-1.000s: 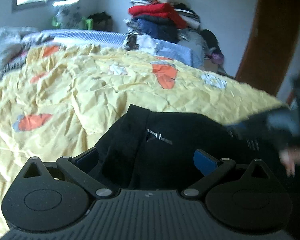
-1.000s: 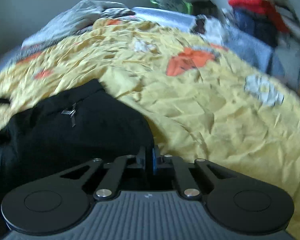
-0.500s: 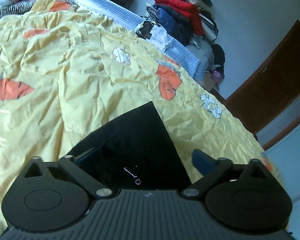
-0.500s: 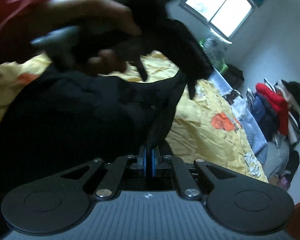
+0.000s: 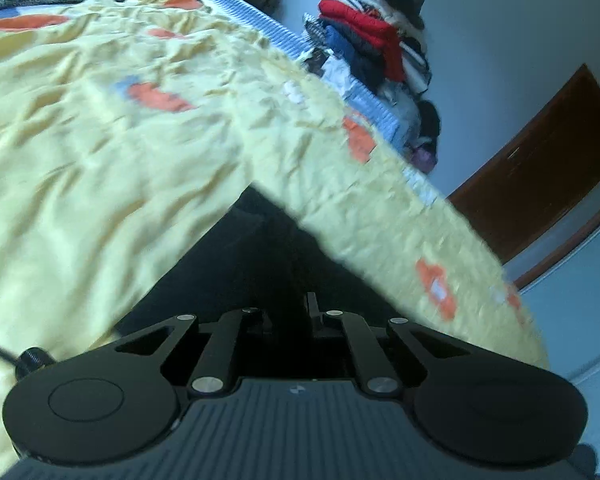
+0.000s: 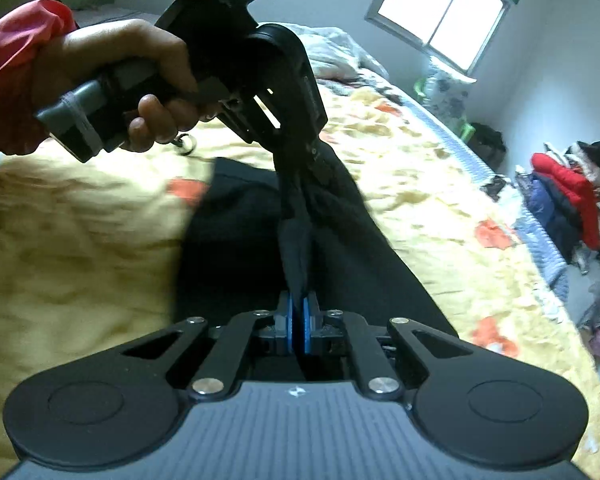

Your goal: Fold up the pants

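Observation:
Black pants (image 6: 236, 240) lie on the yellow bedspread (image 6: 60, 240). My right gripper (image 6: 298, 328) is shut on a raised edge of the pants cloth. My left gripper (image 6: 304, 160) shows in the right wrist view, held by a hand in a red sleeve, pinching the same raised cloth just beyond the right one. In the left wrist view my left gripper (image 5: 288, 316) is shut, with the black pants (image 5: 252, 264) bunched between and in front of its fingers.
The yellow bedspread (image 5: 100, 160) has orange and white prints. A pile of clothes (image 5: 376, 48) stands past the bed's far edge, also in the right wrist view (image 6: 572, 200). A brown door (image 5: 548, 160) is at right. A window (image 6: 440, 12) is at the head end.
My left gripper went from open to shut on the pants. My right gripper stayed shut, lifted the cloth and came up close to the left one.

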The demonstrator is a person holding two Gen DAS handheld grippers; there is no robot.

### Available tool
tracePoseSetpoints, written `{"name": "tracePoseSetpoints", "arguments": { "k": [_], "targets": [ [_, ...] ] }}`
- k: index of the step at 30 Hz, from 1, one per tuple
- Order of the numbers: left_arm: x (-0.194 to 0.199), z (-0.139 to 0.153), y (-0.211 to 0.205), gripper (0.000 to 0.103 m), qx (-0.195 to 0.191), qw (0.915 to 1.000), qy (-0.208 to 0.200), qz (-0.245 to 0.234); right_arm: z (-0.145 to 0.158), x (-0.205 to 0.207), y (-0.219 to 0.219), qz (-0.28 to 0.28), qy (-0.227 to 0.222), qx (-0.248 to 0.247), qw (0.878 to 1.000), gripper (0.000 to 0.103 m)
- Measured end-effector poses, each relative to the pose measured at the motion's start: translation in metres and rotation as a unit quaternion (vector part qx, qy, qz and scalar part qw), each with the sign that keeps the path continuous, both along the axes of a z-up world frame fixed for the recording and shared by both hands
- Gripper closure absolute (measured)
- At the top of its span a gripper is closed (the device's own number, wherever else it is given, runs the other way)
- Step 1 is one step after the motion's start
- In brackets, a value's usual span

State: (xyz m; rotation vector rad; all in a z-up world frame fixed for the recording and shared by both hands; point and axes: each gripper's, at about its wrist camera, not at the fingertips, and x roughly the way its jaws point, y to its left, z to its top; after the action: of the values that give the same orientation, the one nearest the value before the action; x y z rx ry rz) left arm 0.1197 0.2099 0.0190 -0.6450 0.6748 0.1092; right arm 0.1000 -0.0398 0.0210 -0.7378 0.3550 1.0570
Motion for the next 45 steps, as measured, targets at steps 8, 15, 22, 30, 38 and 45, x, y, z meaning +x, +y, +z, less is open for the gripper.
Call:
{"name": "tracePoseSetpoints", "arguments": {
  "k": [8,15,22,30,38,45],
  "targets": [
    [-0.016,-0.018,-0.015,0.076,0.107,0.9939,0.017,-0.018,-0.025,0.0,0.023,-0.027,0.014,-0.007,1.0,0.096],
    [-0.05,0.006,-0.033,0.018,0.244,0.9683,0.012,0.053,-0.003,-0.015,-0.026,-0.109,-0.009,0.042,0.993,0.082],
    [-0.057,0.038,-0.071,0.017,0.282,0.9584,-0.04,0.021,-0.014,0.029,-0.159,-0.332,0.09,0.062,0.937,0.079],
    [-0.031,0.023,-0.237,0.017,0.309,0.8903,-0.117,-0.313,0.01,0.071,-0.3,-0.5,0.091,0.258,0.822,0.072],
    [-0.018,-0.013,-0.32,0.026,0.376,0.8234,-0.132,-0.404,-0.003,0.167,-0.446,-0.594,0.145,0.467,0.639,0.038],
    [-0.011,-0.03,-0.336,0.034,0.407,0.807,-0.124,-0.41,-0.044,0.215,-0.494,-0.627,0.216,0.492,0.564,0.038]
  ]
}}
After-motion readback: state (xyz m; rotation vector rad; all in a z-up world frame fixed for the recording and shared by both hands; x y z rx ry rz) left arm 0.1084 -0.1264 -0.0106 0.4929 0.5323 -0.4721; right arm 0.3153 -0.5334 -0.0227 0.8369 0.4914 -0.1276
